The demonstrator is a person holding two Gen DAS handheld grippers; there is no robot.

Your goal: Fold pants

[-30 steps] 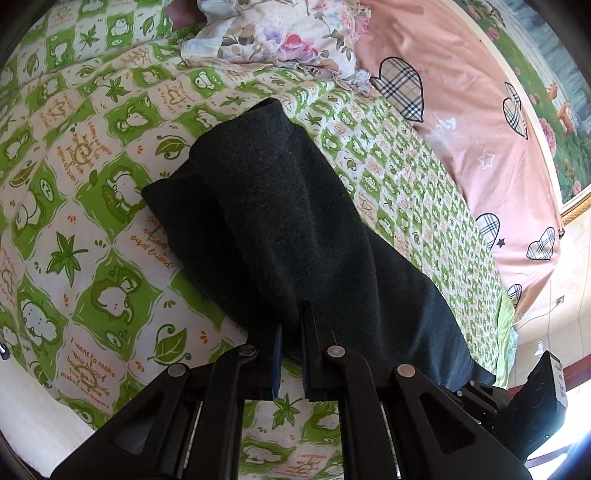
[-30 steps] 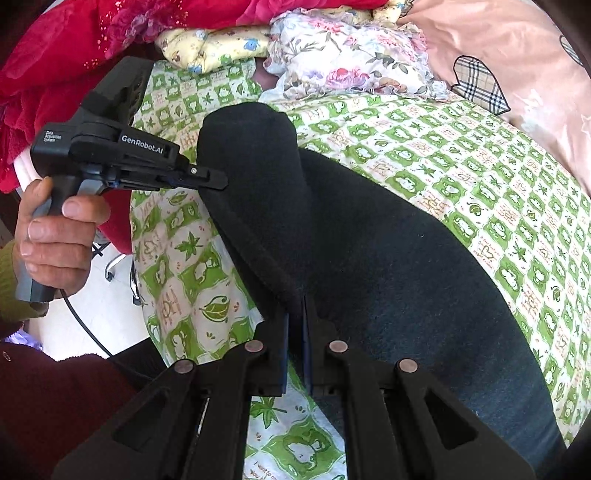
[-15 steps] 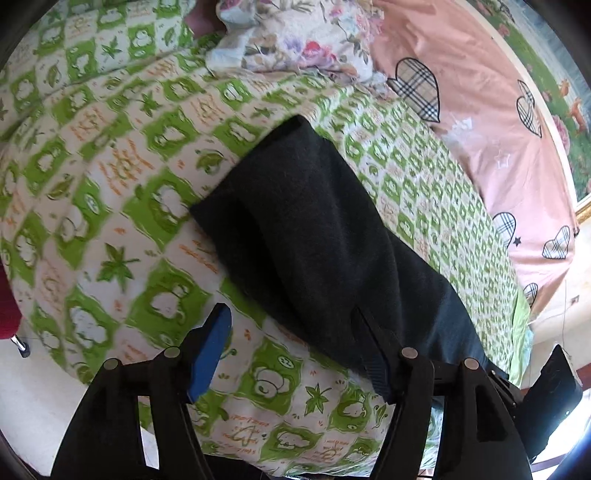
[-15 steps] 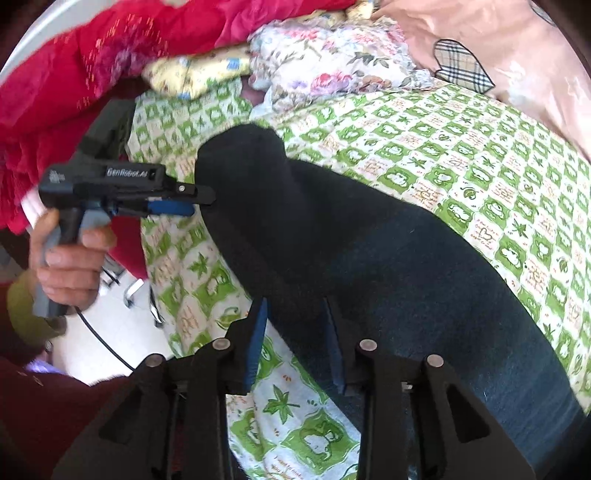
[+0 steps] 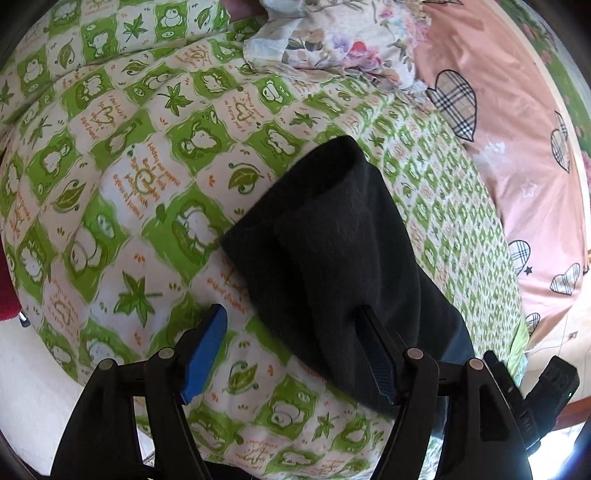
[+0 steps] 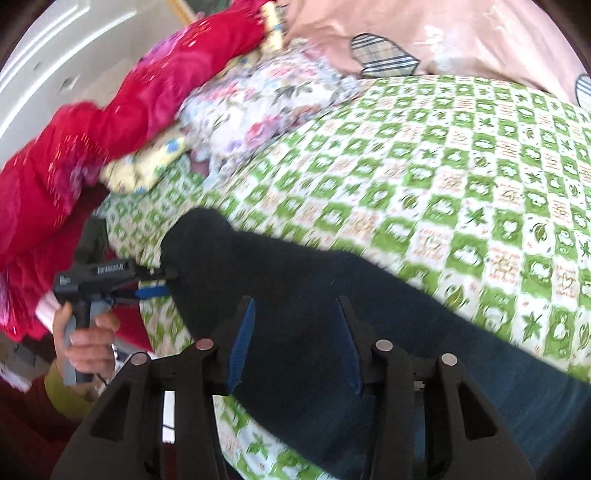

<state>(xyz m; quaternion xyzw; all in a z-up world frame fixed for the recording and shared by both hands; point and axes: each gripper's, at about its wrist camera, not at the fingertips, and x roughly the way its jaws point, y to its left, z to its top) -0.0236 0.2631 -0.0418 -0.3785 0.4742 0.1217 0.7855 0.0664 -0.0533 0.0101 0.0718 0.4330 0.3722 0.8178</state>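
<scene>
Green-checked bedsheet (image 5: 122,177) is covered by soft, limp black pants (image 5: 343,258); both grippers' jaws are spread apart, nothing held; hems ahead of them are best pinched.

A bed covered by a green-and-white checked cartoon-print sheet (image 5: 122,206) carries the dark charcoal fleece pants (image 5: 343,258) — plus a floral pillow (image 5: 332,40) and pink heart-patterned quilt (image 5: 517,122).

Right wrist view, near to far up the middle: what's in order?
Open right tool → dark folded pants → green-and-white checked bedsheet → floral-print cloth → pink quilt with plaid hearts.
</scene>
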